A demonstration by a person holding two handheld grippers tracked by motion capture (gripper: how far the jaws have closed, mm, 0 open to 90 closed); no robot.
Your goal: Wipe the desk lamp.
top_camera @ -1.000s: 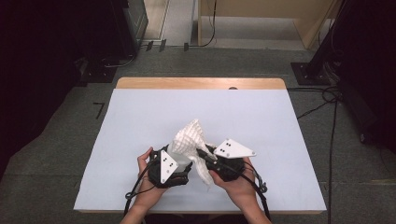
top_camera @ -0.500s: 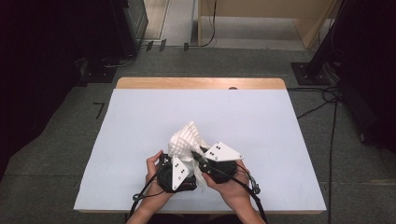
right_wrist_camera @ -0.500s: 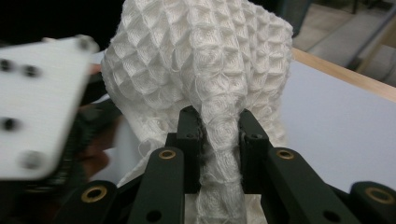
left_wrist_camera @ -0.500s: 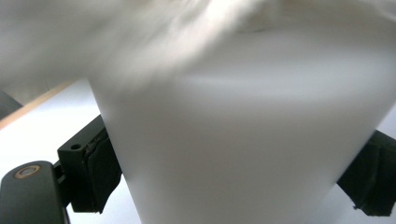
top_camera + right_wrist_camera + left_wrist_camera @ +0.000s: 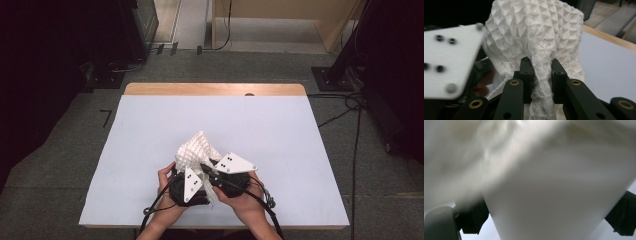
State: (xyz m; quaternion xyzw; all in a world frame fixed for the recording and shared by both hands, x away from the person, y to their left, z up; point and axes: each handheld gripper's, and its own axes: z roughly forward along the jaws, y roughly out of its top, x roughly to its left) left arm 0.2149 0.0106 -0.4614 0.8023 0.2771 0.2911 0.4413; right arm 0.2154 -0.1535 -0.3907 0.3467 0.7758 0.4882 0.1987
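The right gripper (image 5: pixel 541 72) is clamping a bunched fold of the waffle cloth (image 5: pixel 536 32) (left gripper's (image 5: pixel 192 186) grip indiscernible) near the table's (image 5: pixel 280 125) front edge; folding is looking barely begun.

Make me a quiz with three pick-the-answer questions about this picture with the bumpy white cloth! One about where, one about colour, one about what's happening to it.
1. Where is the cloth?
A. at the table's far edge
B. near the table's near edge, between the two grippers
C. on the floor

2. What colour is the table cover?
A. red
B. green
C. pale blue-white

3. What is the right gripper doing?
A. pinching a bunched fold of the cloth
B. standing wide open with nothing between its jaws
C. gripping a cup

Answers: 1 B, the high view shows the cloth by the person's hands, close to the near edge. 2 C, the cover looks pale blue-white, with a wooden strip at the far side. 3 A, the right gripper view shows the waffle-weave cloth squeezed between the two black jaws.
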